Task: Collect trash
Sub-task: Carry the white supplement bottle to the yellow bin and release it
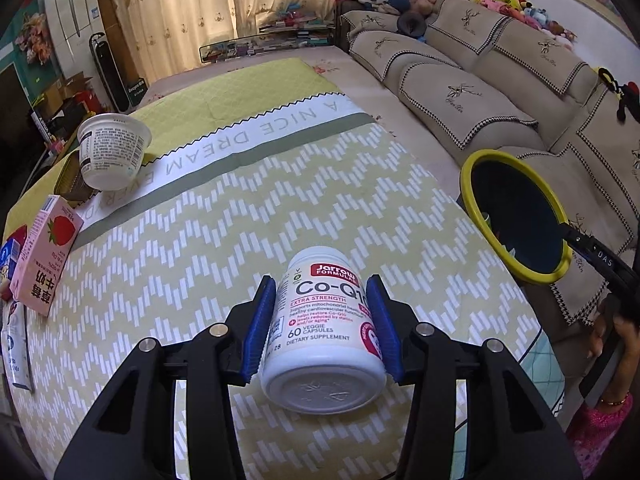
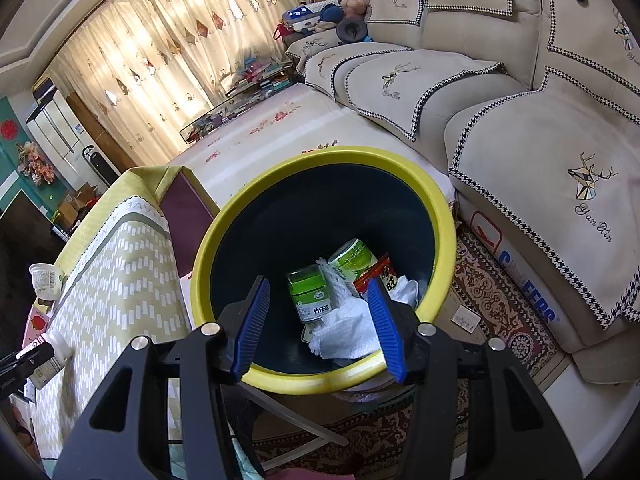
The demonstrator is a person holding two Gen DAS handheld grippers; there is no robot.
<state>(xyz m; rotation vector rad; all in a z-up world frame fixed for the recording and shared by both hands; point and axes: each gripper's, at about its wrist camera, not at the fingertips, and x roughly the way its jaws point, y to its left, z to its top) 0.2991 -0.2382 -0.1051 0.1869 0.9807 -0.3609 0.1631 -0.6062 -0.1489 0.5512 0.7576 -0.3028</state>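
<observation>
My left gripper [image 1: 324, 320] is shut on a white Co-Q10 supplement bottle [image 1: 324, 344], held lying over the yellow-patterned table cloth [image 1: 180, 248]. A white yogurt cup [image 1: 110, 150] lies tipped at the table's far left, and a pink strawberry milk carton [image 1: 44, 256] lies near the left edge. A yellow-rimmed dark bin [image 1: 516, 216] stands off the table's right side. My right gripper [image 2: 320, 320] is open and empty above the bin's [image 2: 320, 382] near rim. Inside are a green jar [image 2: 310, 294], a green-white can [image 2: 354, 258], a red wrapper [image 2: 376, 272] and white tissue [image 2: 348, 332].
A beige sofa [image 2: 520, 140] runs along the right behind the bin. A patterned rug [image 2: 492, 300] lies under the bin. More packets [image 1: 14, 320] sit at the table's left edge. The right gripper's black body [image 1: 600, 260] shows by the bin in the left wrist view.
</observation>
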